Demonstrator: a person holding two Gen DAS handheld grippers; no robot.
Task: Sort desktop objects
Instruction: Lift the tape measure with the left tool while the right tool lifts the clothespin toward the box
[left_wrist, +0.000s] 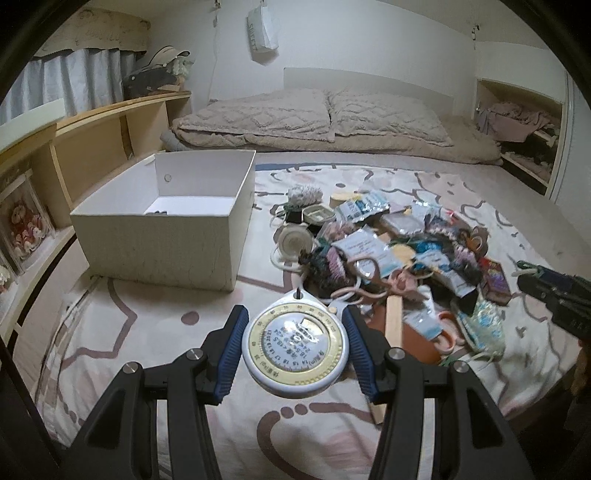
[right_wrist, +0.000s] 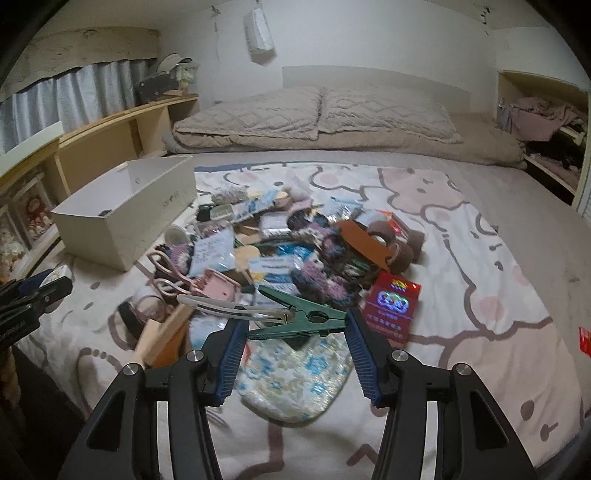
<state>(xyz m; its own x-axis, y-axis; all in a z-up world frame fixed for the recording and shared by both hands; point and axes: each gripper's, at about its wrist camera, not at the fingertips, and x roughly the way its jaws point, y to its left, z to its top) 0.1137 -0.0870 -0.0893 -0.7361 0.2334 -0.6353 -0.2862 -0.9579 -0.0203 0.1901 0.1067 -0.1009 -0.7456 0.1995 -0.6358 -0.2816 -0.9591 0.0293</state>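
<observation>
Left wrist view: the left gripper (left_wrist: 295, 347) is clamped on a round white dial (left_wrist: 295, 350) with a yellow ring of numbers; both blue pads (left_wrist: 232, 343) press its rim, and it sits clear of the bedsheet (left_wrist: 155, 332). The white box (left_wrist: 166, 225) stands to the far left, open-topped and almost empty, with only a small dark item on its floor. The pile (left_wrist: 388, 251) of packets, yarn pieces and scissors lies to the right of the box, just beyond the dial. The right gripper (left_wrist: 550, 291) shows at the right edge, holding something green.

Right wrist view: the right gripper (right_wrist: 293, 332) is closed on a green clip (right_wrist: 295, 314), which lies crosswise between the pads, its handle end against the right pad. A silver hairclip (right_wrist: 229, 306) crosses over its left end; whether the two are hooked together cannot be told. A floral pouch (right_wrist: 295, 376) lies on the sheet under the fingers, a red pack (right_wrist: 391, 306) just to the right. The box (right_wrist: 125, 218) is far left, the left gripper (right_wrist: 37, 291) near left.

The step in hand looks like carrying two picked items from the pile to the box. The next move calls for bringing each gripper over the box's open top, the left one first as it is nearer, and parting the fingers there without knocking the wall.
</observation>
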